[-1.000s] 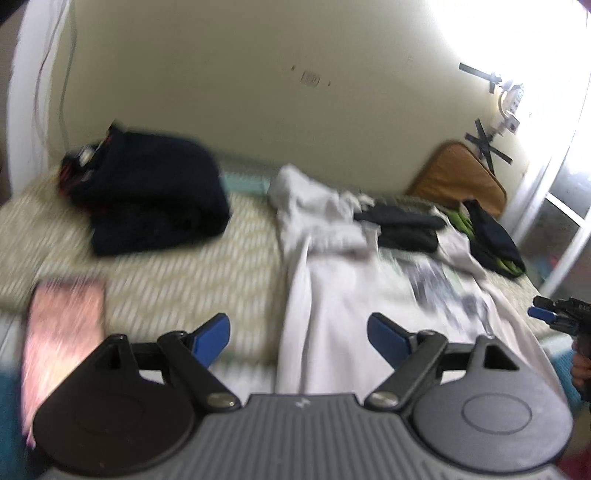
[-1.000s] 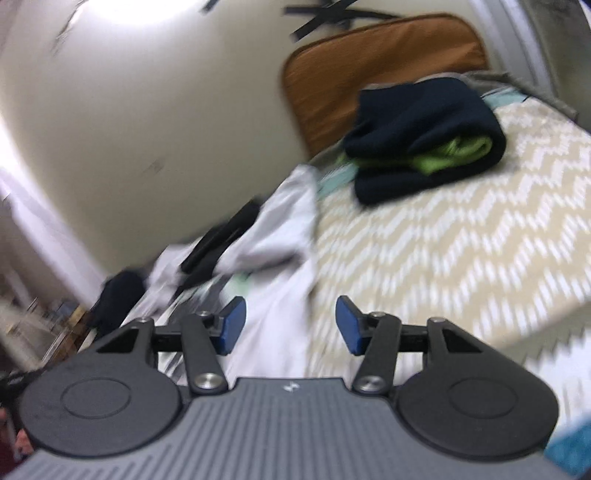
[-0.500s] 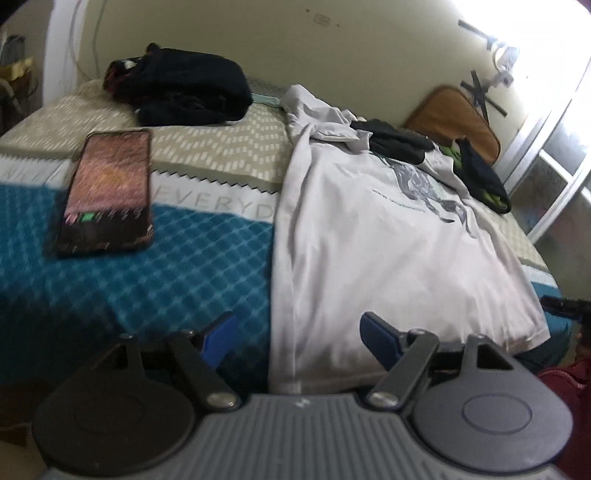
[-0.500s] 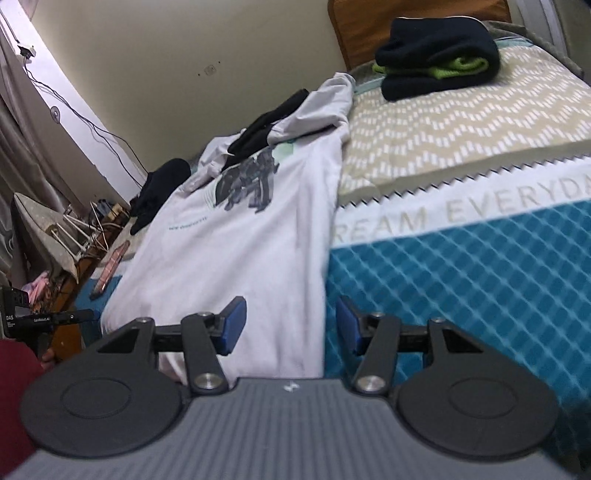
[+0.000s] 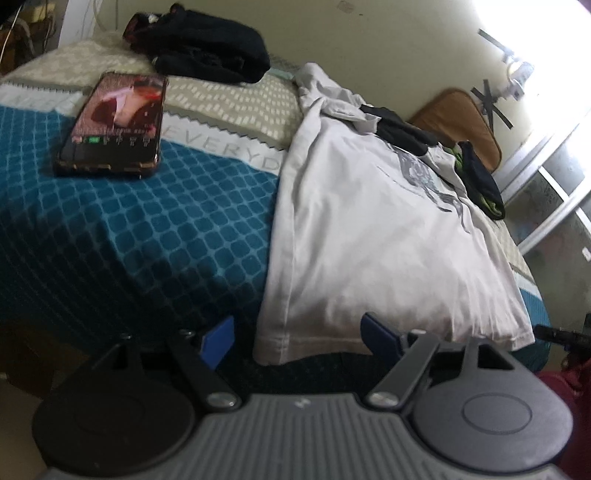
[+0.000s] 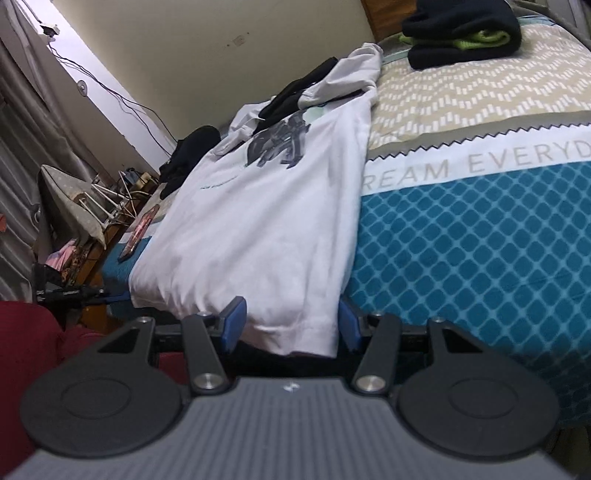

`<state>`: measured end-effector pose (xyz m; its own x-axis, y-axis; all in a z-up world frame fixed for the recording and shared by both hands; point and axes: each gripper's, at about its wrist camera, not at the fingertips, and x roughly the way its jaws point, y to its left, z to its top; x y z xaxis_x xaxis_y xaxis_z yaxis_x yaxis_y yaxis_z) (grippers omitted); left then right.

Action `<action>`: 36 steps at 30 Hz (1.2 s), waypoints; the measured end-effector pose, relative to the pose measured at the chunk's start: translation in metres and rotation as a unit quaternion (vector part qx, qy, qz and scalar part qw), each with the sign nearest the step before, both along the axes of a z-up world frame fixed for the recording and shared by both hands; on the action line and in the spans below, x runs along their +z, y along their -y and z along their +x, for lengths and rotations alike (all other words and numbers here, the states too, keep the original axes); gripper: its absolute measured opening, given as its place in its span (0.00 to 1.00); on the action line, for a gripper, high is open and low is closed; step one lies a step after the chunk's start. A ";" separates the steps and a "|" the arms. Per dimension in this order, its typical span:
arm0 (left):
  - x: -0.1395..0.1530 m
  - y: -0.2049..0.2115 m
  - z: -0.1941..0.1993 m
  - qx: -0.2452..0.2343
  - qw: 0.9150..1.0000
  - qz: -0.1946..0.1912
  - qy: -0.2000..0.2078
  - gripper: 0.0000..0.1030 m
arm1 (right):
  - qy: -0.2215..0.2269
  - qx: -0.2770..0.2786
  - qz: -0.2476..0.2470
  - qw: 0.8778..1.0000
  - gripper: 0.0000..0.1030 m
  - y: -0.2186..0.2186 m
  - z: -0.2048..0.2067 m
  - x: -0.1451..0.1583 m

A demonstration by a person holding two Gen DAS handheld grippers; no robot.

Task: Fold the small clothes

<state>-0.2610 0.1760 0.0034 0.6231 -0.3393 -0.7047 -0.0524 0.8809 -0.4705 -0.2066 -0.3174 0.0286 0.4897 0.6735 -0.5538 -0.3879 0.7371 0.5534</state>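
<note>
A white T-shirt (image 5: 369, 236) with a grey print lies spread on the bed, its hem hanging over the near edge; it also shows in the right wrist view (image 6: 266, 221). My left gripper (image 5: 299, 336) is open, its blue pads either side of the hem's left corner. My right gripper (image 6: 291, 325) is open, its pads either side of the hem's right corner. A small black garment (image 5: 402, 129) lies on the shirt's upper part.
A phone (image 5: 114, 125) lies on the teal blanket (image 5: 147, 229) left of the shirt. A dark clothes pile (image 5: 207, 55) sits at the back left. A black and green folded garment (image 6: 461, 33) sits at the back right. An ironing board (image 6: 70, 199) stands beside the bed.
Both grippers have dropped and pulled back from above the bed to its near edge, each now level with a corner of the shirt's hem. Both stay open.
</note>
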 end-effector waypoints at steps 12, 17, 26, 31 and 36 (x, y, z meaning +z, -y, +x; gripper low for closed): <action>0.036 0.017 0.009 -0.051 0.995 -0.053 0.065 0.09 | 0.056 0.003 0.023 0.998 0.09 -0.008 0.001 0.012; 0.061 0.009 0.037 -0.034 0.989 -0.085 0.120 0.09 | 0.101 -0.037 0.073 0.991 0.09 0.005 0.019 0.033; 0.081 0.000 0.168 0.011 0.986 -0.094 0.134 0.10 | 0.129 -0.096 0.108 0.981 0.09 -0.001 0.128 0.057; 0.059 0.006 0.241 0.084 0.993 -0.017 0.084 0.34 | 0.104 -0.232 0.043 0.966 0.53 -0.012 0.207 0.042; 0.046 -0.007 0.214 0.086 0.992 -0.010 0.089 0.54 | 0.092 -0.224 0.041 0.969 0.53 0.009 0.177 0.034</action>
<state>-0.0466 0.1826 0.0498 0.7869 -0.2301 -0.5726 -0.1160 0.8561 -0.5035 -0.0299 -0.3266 0.0630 0.8286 0.4088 -0.3826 -0.1377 0.8111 0.5684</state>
